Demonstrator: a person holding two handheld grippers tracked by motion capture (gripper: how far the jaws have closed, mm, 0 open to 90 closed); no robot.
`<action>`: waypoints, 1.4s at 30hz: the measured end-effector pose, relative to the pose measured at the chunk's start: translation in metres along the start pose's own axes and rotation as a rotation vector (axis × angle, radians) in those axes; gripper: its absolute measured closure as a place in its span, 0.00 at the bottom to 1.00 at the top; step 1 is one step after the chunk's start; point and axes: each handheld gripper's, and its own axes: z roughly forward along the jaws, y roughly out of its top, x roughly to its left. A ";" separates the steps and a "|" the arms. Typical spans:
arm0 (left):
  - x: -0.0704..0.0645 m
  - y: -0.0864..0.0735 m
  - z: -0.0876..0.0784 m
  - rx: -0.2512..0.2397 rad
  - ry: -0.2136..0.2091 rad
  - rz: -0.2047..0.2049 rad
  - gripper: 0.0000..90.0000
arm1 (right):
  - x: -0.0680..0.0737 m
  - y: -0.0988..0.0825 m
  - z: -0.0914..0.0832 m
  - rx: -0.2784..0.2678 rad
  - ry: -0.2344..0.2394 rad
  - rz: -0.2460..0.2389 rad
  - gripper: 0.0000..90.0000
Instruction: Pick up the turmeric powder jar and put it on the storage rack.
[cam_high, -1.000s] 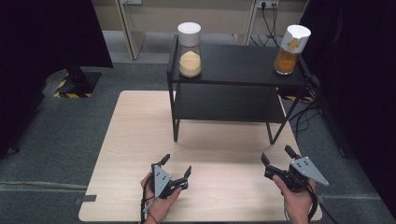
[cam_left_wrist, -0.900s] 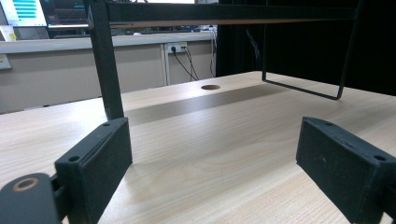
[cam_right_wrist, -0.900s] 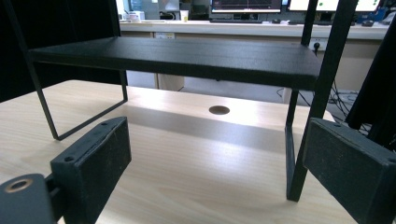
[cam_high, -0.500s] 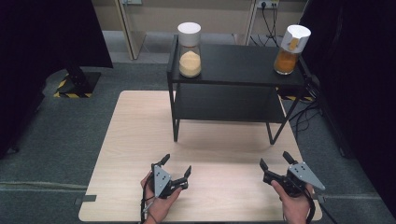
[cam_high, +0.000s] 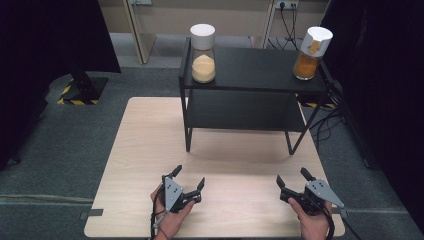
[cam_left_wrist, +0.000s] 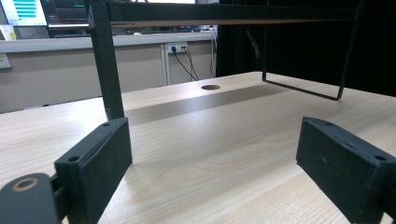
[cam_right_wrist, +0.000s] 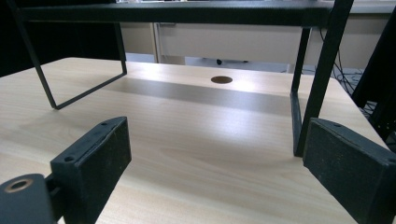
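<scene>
A: The table (cam_high: 150, 150) carries a black shelf (cam_high: 250, 65), and on its top stand two jars: one with pale powder (cam_high: 203, 54) at the left corner, one with orange powder (cam_high: 312, 53) at the right corner.

B: And the grippers?

A: The left gripper (cam_high: 188, 179) and the right gripper (cam_high: 291, 177) both rest low at the near edge, jaws wide apart, holding nothing, well apart from the jars.

B: What can go wrong?

A: I think a reach can knock the shelf frame. Also each jar stands near an edge, so a push from the side may tip it off.
</scene>
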 end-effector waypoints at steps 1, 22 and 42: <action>0.000 0.000 0.000 0.000 0.000 0.000 0.11 | 0.000 -0.001 0.000 0.000 -0.001 0.002 0.09; 0.000 0.000 0.000 0.000 -0.001 -0.001 0.11 | 0.001 -0.016 0.002 0.044 -0.005 0.005 0.09; 0.000 0.000 0.000 0.000 -0.002 0.001 0.11 | 0.005 -0.021 0.007 0.076 -0.005 -0.013 0.09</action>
